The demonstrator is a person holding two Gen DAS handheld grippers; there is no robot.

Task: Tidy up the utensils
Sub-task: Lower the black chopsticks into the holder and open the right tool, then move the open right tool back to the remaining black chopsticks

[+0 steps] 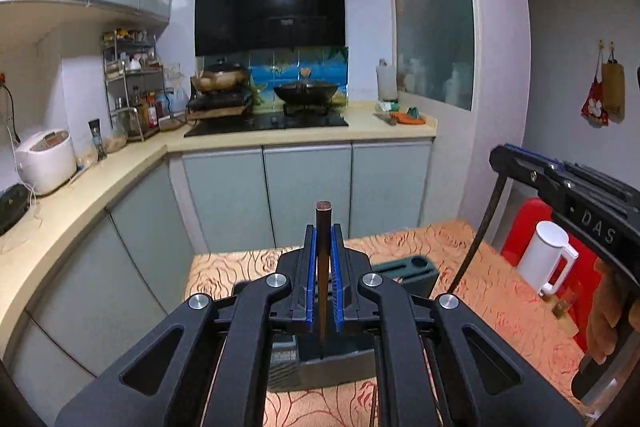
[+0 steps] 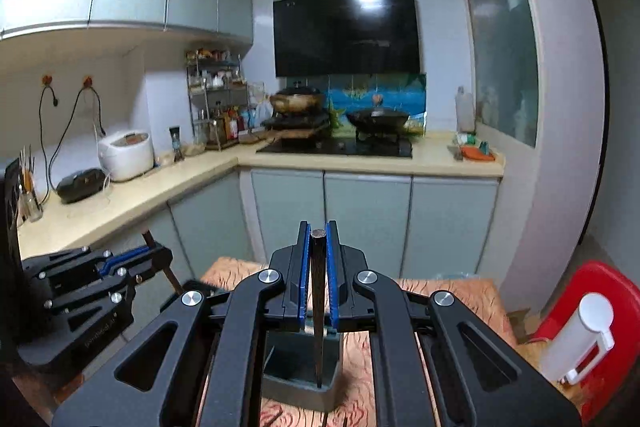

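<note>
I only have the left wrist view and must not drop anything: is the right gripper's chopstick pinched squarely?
Observer: Yes, the right gripper is shut on its chopstick, which sits centred in the grip.
Operator: Where does its lower tip sit?
Observer: Above the holder, near its front rim. I cannot tell whether it is inside.
Operator: Any other utensils around?
Observer: A jar of sticks stands at the far left end of the counter.
</note>
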